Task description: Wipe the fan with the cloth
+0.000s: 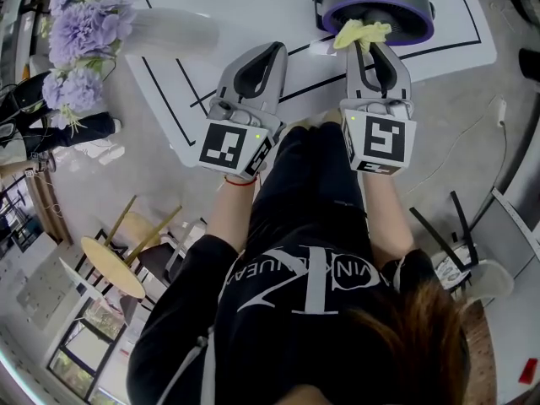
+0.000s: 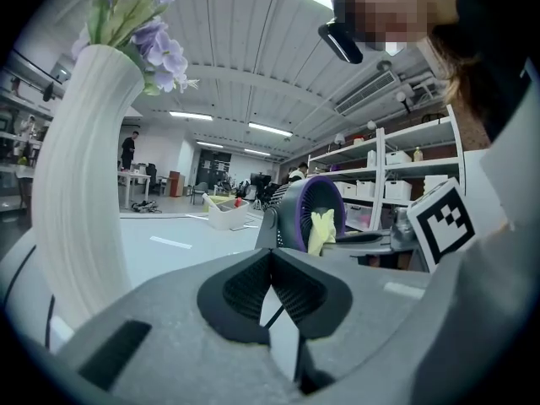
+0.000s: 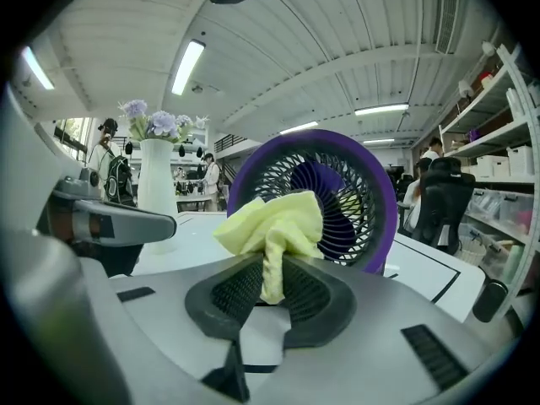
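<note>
Nearest, both grippers are held out over the white table (image 1: 253, 7).

- Left gripper (image 1: 272, 51): at 11 o'clock, jaws pressed together on nothing. It is idle and well apart from the fan.
- Right gripper (image 1: 368, 47): at 1 o'clock, clamped on the yellow cloth (image 1: 361, 32). Only a narrow fold sits between the pads, and the bulk is bunched loose above the tips.
- Fan (image 1: 371, 2): just beyond the cloth. It stands upright with a purple rim and a dark grille facing the right gripper.
- The cloth lies against or just short of the rim. I cannot tell whether they touch.

Risks, as judged:

- The thin pinch may slip. Drag across the grille could pull the fold out of the jaws.
- Loose cloth could catch in the grille slots, so a sideways stroke would tug the fan rather than wipe it.
- The fan looks light and nothing braces it. A firm push on its face could slide it back or tip it, since the left gripper is not steadying it.

Farther out at 10 o'clock is a white vase (image 1: 164, 30) with purple flowers (image 1: 80, 32). It looms close on the left in the left gripper view, so a careless leftward swing of that gripper could knock it over.
</note>
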`<action>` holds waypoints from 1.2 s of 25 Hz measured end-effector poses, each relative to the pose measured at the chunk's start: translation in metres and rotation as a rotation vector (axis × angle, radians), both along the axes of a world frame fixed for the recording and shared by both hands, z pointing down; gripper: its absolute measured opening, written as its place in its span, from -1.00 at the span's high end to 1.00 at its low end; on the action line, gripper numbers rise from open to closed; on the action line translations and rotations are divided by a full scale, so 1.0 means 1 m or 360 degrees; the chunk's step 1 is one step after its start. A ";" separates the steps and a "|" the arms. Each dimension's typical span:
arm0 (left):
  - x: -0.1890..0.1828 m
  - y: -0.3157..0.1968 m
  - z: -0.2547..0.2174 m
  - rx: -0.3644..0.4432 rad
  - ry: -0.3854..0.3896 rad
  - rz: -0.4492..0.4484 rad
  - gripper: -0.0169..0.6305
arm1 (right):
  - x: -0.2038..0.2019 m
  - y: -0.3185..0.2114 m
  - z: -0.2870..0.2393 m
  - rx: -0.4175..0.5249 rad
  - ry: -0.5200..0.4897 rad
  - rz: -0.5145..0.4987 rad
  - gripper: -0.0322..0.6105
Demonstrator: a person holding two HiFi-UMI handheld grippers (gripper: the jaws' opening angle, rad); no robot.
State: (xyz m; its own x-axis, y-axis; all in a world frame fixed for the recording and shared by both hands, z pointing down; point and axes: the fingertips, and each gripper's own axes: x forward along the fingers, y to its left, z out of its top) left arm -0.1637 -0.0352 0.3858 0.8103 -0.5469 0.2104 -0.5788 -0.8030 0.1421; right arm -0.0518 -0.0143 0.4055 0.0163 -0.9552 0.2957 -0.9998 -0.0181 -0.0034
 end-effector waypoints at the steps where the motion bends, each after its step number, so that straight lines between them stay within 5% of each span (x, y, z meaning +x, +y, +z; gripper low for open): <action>1: -0.001 0.000 0.000 -0.0003 0.0001 -0.0005 0.91 | -0.001 -0.001 -0.001 0.0008 -0.0013 -0.0006 0.70; 16: -0.009 -0.010 0.001 -0.0023 0.0021 -0.0009 0.91 | -0.029 -0.018 -0.020 0.0124 -0.0117 -0.0197 0.70; 25: -0.006 -0.023 -0.018 0.0033 0.0063 -0.0076 0.91 | -0.036 -0.012 -0.064 0.0262 0.0249 -0.0389 0.70; 30: -0.006 -0.024 -0.031 0.0070 0.0105 -0.0121 0.91 | -0.043 -0.003 -0.082 0.0219 0.0522 -0.0475 0.70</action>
